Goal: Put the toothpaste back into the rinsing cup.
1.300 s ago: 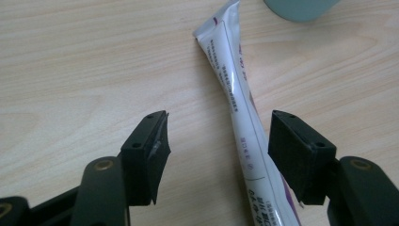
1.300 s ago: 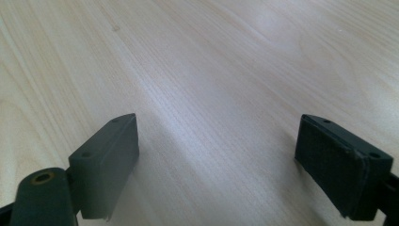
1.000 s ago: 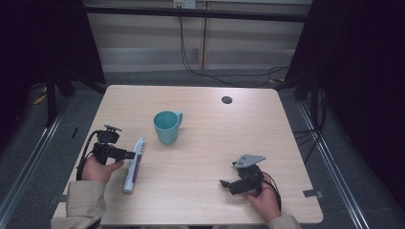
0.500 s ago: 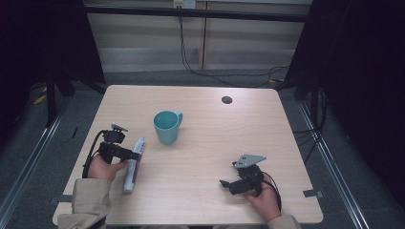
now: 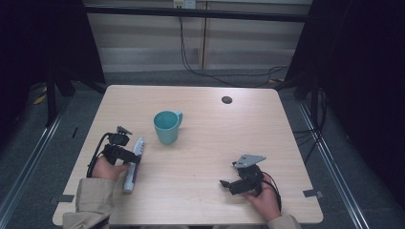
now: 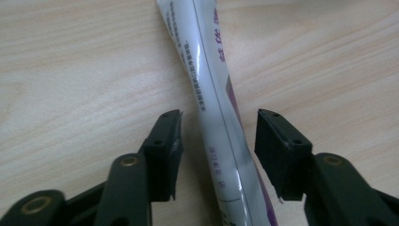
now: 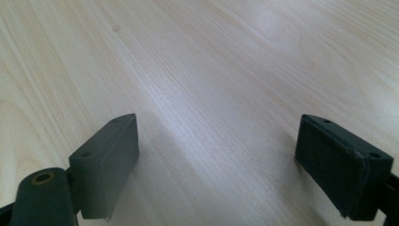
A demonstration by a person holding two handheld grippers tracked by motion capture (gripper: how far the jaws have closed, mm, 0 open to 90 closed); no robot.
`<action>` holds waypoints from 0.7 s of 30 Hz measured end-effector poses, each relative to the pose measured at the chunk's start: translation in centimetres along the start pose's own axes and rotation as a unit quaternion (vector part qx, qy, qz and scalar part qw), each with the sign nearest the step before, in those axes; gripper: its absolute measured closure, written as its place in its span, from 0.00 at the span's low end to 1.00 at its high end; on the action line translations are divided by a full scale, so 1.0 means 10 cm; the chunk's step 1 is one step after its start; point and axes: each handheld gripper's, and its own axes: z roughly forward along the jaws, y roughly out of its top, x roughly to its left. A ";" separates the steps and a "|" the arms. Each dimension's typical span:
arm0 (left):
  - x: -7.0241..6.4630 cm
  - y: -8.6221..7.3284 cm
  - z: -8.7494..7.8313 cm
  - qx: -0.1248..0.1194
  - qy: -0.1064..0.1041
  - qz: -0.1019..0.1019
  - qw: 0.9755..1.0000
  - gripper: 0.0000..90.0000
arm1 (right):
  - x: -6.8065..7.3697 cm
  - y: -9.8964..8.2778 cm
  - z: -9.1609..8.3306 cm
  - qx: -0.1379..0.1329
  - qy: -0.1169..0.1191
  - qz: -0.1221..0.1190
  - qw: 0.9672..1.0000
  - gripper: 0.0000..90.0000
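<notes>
Left gripper (image 6: pixel 219 136) shifted slightly up along toothpaste tube (image 6: pixel 211 94); jaws just been closing, now straddling tube, small gaps either side, not yet clamped. Tube flat on table (image 5: pixel 210 200), left of teal mug (image 5: pixel 166 127). Grasp imminent. Right gripper (image 7: pixel 216 160) wide apart, idle

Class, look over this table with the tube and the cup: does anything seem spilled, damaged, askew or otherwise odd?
Nothing stands out. The cup stands upright and the table shows no spill. The tube lies flat between the left gripper fingers, which have just been closing but are not yet pressing on it. It looks slightly twisted, ordinary for a soft tube.
</notes>
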 end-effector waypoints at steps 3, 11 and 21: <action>-0.01 0.01 0.02 0.010 -0.002 0.000 1.000 0.65 | 0.00 0.00 0.00 0.000 0.000 0.000 1.000 0.15; -0.03 0.04 0.04 0.022 -0.003 -0.003 1.000 0.75 | 0.00 0.00 0.00 0.000 0.000 0.001 1.000 0.15; -0.05 0.06 0.03 0.025 0.000 0.012 1.000 0.85 | 0.00 0.00 0.00 0.000 0.000 0.000 1.000 0.15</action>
